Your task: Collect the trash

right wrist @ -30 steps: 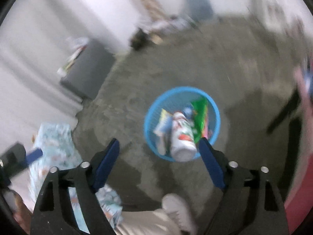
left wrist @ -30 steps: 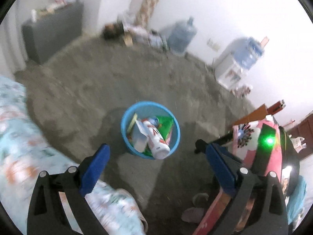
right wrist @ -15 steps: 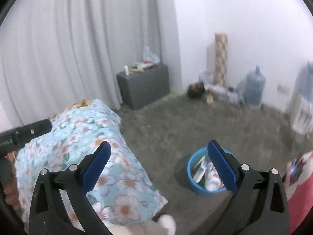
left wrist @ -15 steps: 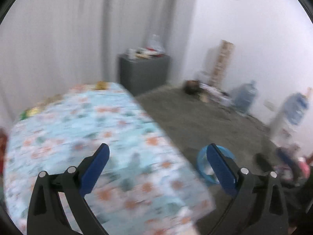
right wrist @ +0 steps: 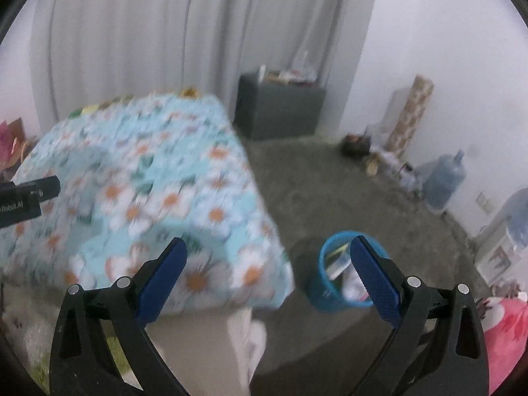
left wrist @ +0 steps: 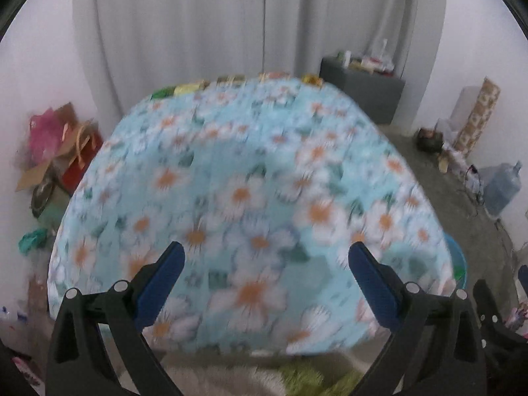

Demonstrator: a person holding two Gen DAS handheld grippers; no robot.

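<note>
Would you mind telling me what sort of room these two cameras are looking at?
Most likely a bedroom in a home, used partly for storage. A bed under a floral blue cover fills the middle, long white curtains hang behind it, and water jugs and a blue trash basket sit on the grey carpet.

Left gripper fingers spread, empty, over floral-covered table, blue bin right.
</note>
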